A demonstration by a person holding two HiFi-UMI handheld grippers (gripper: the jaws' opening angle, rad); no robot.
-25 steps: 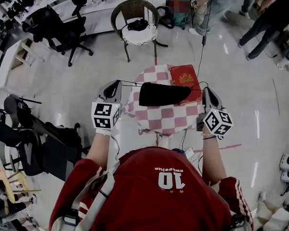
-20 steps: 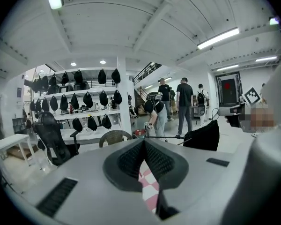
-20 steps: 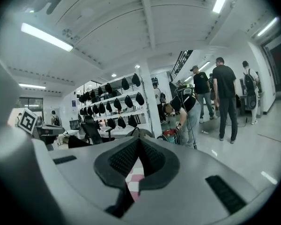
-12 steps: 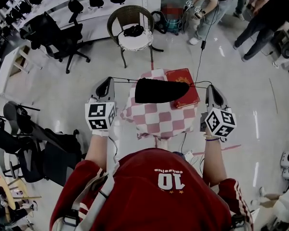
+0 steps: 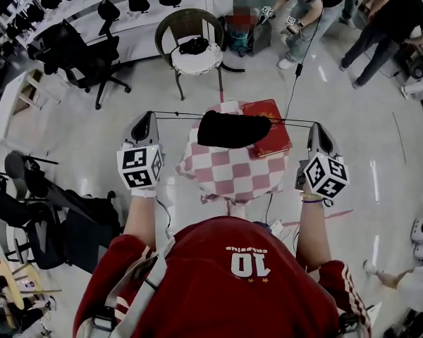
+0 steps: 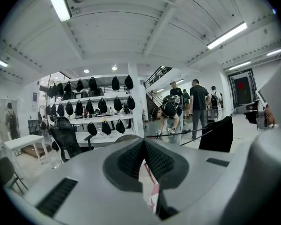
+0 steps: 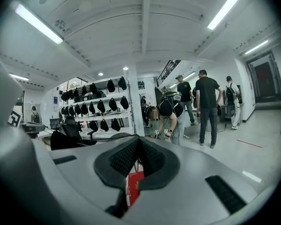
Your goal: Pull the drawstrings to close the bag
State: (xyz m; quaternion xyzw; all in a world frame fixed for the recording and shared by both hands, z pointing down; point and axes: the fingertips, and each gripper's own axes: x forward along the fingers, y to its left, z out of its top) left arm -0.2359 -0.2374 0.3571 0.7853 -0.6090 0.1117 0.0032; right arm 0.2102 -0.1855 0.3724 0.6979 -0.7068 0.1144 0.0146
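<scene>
A black drawstring bag (image 5: pixel 233 129) hangs in the air between my two grippers, its mouth gathered narrow. It hovers over a small table with a red-and-white checkered cloth (image 5: pixel 233 174). My left gripper (image 5: pixel 145 116) is shut on the left drawstring (image 5: pixel 176 117), which runs taut to the bag. On the other side, the right gripper (image 5: pixel 317 126) is shut on the right drawstring (image 5: pixel 292 122), also taut. In the left gripper view the bag (image 6: pixel 216 135) shows at the right beyond the shut left gripper (image 6: pixel 144 143). In the right gripper view the bag (image 7: pixel 65 141) lies at the left of the shut right gripper (image 7: pixel 138 143).
A red book (image 5: pixel 273 138) lies on the cloth under the bag's right end. Beyond the table stands a wicker chair (image 5: pixel 194 44). A black office chair (image 5: pixel 84 48) is at the far left. Several people (image 5: pixel 381 20) stand at the far right.
Both grippers have moved apart, the left one leftward and the right one rightward. The drawstrings have stretched longer and straighter, and the bag's mouth has drawn in.
</scene>
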